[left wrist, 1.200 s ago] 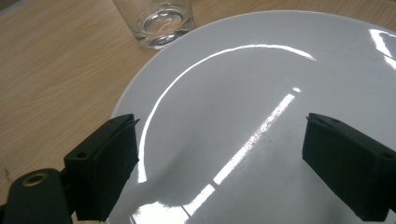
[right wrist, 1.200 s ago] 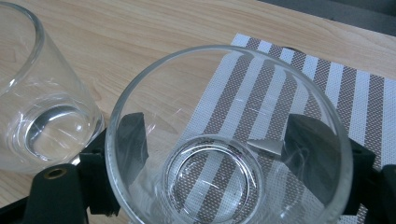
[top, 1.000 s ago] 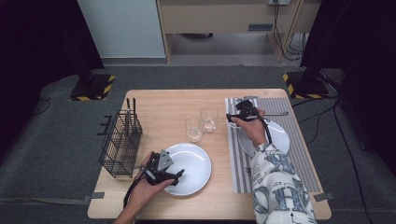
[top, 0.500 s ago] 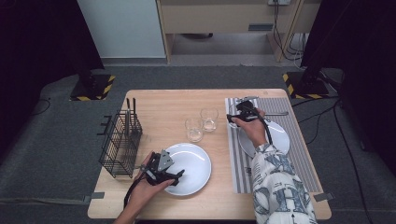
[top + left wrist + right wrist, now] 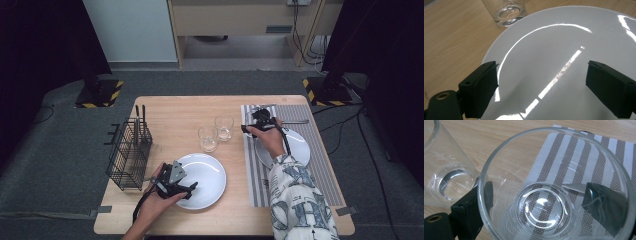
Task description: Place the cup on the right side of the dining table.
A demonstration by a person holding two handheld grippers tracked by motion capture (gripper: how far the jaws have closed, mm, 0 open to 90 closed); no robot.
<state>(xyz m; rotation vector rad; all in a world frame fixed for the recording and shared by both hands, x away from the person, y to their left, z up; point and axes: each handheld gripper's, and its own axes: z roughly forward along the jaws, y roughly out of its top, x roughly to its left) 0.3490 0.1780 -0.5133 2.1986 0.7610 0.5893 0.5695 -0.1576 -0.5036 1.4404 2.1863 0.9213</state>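
My left claw (image 5: pixel 192 188) hovers open over the near white plate (image 5: pixel 207 175) on the tabletop (image 5: pixel 170 112). My right claw (image 5: pixel 541 202) brackets a clear glass (image 5: pixel 554 187), jaws outside its walls, above the striped placemat (image 5: pixel 594 152).

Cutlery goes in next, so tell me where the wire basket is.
In the high view the wire basket stands at the table's left edge, just left of the white plate under the left tongs.

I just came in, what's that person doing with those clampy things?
A person works two grippers at a table. The left gripper hangs open over a white plate. The right gripper has a jaw on either side of a glass by the striped placemat; whether it grips is unclear.
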